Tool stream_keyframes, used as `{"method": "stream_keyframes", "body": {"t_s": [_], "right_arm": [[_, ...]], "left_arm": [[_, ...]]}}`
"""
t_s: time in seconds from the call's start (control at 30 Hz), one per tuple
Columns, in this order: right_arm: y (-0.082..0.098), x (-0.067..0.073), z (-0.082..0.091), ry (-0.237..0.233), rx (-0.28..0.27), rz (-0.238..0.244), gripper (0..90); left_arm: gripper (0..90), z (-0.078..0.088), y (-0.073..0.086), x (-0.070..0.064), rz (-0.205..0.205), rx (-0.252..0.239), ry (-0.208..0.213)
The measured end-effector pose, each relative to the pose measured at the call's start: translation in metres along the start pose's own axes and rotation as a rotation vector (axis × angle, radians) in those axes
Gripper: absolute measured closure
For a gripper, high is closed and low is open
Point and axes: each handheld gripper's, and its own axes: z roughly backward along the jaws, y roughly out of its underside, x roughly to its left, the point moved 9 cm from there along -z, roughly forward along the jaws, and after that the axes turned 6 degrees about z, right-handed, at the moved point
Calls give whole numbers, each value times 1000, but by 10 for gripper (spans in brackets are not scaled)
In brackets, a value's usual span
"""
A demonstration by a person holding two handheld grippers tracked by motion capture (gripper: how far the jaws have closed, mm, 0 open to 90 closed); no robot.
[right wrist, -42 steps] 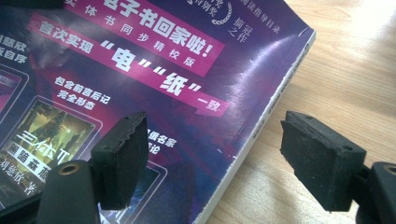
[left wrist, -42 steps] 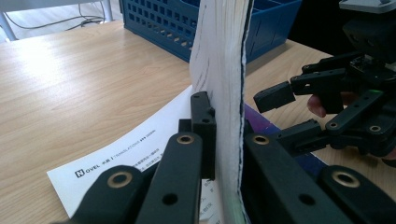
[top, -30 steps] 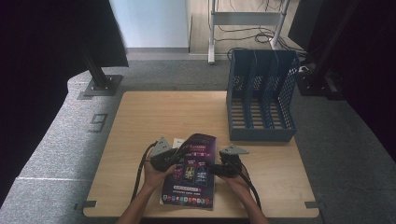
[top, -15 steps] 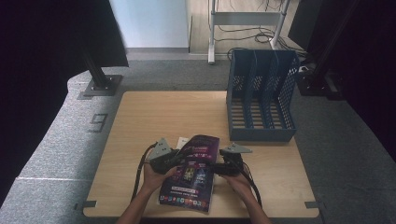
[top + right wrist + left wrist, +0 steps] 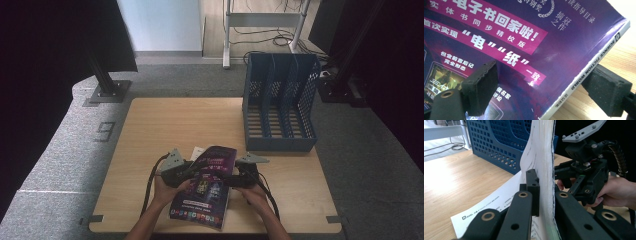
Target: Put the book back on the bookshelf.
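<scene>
Right now I'm looking down on a light wooden table standing on grey carpet, with a dark curtain along the left and cables and white table legs at the far end of the room. A blue file rack stands at the table's far right corner, its slots facing me. A white printed sheet lies flat on the wood under the work.

Both forearms come in from the near edge, hands close together at the near middle of the table. My left gripper points toward the right and is pinching the page edge of a purple magazine, its jaws pressed tight on the paper block in the left gripper view, with the magazine rising tilted between them. My right gripper faces it from the spine side; its jaws have just been opening and stand spread, one pad over the purple cover and the other beyond the spine, neither pressing. The magazine's near end rests toward the table's front edge.
</scene>
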Motion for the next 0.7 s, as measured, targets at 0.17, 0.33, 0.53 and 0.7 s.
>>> {"method": "stream_keyframes", "body": {"t_s": [0.17, 0.33, 0.53, 0.7], "right_arm": [[-2, 0, 1, -7, -10, -12, 176], [-3, -1, 5, 5, -16, -10, 243], [-5, 0, 9, 11, -15, -9, 277], [-2, 0, 9, 24, 4, -9, 308]], "left_arm": [[877, 1, -1, 0, 3, -1, 6], [877, -1, 4, 6, 45, 20, 5], [876, -9, 14, 11, 67, 55, 1], [876, -11, 19, 16, 96, 74, 0]]}}
